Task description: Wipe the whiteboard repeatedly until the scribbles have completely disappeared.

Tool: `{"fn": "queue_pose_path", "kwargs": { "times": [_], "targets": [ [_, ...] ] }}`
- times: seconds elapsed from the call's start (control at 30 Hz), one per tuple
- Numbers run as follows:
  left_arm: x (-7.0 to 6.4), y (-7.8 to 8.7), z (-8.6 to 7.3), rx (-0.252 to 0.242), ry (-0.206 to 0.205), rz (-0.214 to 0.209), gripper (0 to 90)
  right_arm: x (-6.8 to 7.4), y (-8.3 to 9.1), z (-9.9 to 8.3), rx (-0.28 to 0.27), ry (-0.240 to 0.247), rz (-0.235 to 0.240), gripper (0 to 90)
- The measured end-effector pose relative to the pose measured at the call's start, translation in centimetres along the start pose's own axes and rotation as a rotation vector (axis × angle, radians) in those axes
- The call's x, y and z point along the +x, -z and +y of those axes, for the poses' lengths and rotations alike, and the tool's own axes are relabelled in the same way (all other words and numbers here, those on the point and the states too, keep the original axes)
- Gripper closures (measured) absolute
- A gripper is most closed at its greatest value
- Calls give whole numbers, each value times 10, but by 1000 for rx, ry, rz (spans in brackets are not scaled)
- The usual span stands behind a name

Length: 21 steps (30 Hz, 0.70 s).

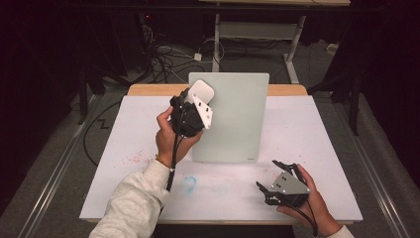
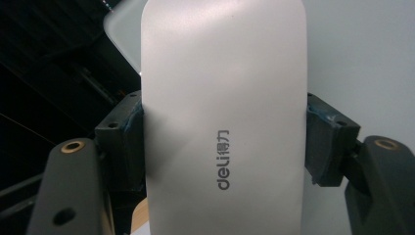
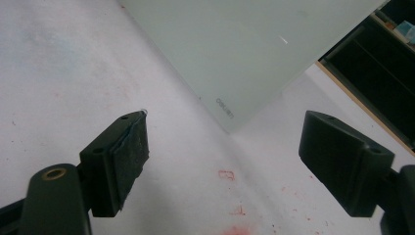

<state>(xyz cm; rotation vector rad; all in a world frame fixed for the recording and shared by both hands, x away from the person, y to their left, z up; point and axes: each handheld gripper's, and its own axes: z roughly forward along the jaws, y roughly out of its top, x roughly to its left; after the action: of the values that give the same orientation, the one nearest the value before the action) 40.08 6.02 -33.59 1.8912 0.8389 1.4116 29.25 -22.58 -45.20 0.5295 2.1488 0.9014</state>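
While the left gripper (image 2: 224,142) clamps the eraser (image 2: 222,112) — its "deli" mark shows close up.

**Layout on the desk**

A glass board (image 1: 237,124) lay flat on the desk (image 1: 129,134), toward its far middle. The left gripper (image 1: 195,99) stood over the board's near-left edge, holding a whiteboard eraser (image 1: 202,91) between its fingers (image 2: 122,142). The right gripper (image 1: 275,176) sat at the desk's near right, in front of the board's right corner, well apart from the left gripper.

Black claws (image 1: 275,183), brass screws, light grey sleeves (image 1: 133,198)
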Motion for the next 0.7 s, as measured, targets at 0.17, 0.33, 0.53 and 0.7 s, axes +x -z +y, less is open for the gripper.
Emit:
{"fn": "queue_pose_path", "kwargs": {
  "times": [0.17,0.33,0.53,0.7],
  "targets": [
    [-5,-2,2,8,-26,-5,287,-1,0,0,0,0,1,193],
    [-16,1,-17,15,-33,-23,287,0,1,-1,0,0,4,193],
    [-38,7,-48,48,-97,-45,287,1,0,0,4,7,6,194],
    [-56,11,-67,85,-194,-56,287,2,0,1,5,16,9,194]
  ]
}}
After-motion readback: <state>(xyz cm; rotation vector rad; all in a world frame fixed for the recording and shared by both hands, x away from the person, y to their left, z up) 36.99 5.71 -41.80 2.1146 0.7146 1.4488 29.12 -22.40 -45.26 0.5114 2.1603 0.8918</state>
